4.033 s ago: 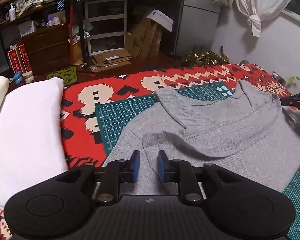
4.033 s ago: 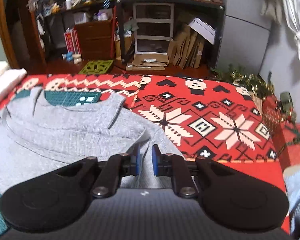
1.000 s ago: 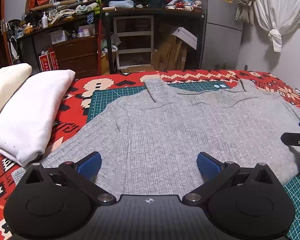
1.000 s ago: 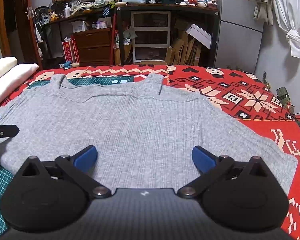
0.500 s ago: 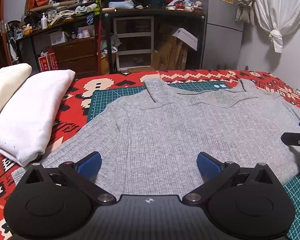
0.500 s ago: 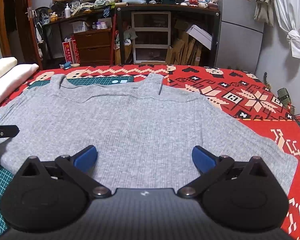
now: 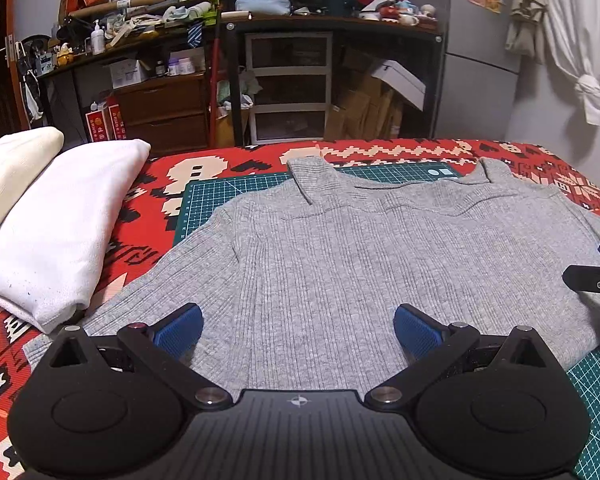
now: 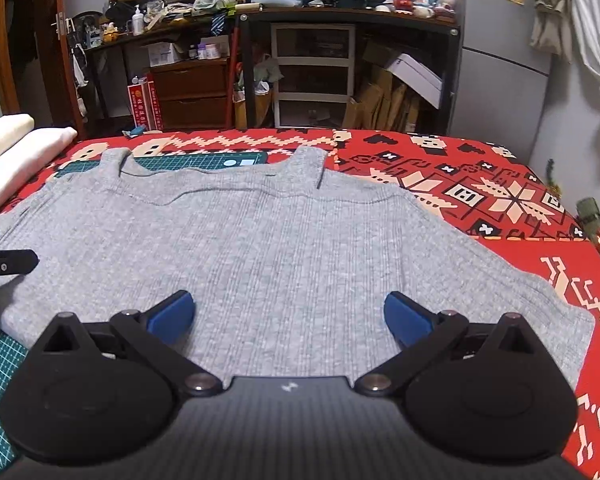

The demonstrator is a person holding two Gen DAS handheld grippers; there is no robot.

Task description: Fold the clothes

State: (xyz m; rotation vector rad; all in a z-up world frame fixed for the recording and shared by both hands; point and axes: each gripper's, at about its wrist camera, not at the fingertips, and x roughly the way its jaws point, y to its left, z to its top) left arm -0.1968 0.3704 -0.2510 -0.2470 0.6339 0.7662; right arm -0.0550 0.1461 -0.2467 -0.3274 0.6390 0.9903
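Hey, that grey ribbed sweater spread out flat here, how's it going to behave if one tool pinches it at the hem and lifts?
The grey ribbed sweater will probably go floppy and drape from the pinch, since it lies limp on the green cutting mat. Its knit looks fairly thick, so expect some weight. The sleeves will likely trail behind.

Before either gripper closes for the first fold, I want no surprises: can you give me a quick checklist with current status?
1. Left gripper open, nothing held: ok.
2. Right gripper open, nothing held: ok.
3. Grey sweater spread flat, collar on the far side: ok.
4. Both sleeves laid out to the sides, left sleeve, right sleeve: ok.
5. Folded white cloth apart from the left sleeve: cannot tell, they look very close.
6. Near hem free of wrinkles: cannot tell, hidden behind the grippers.
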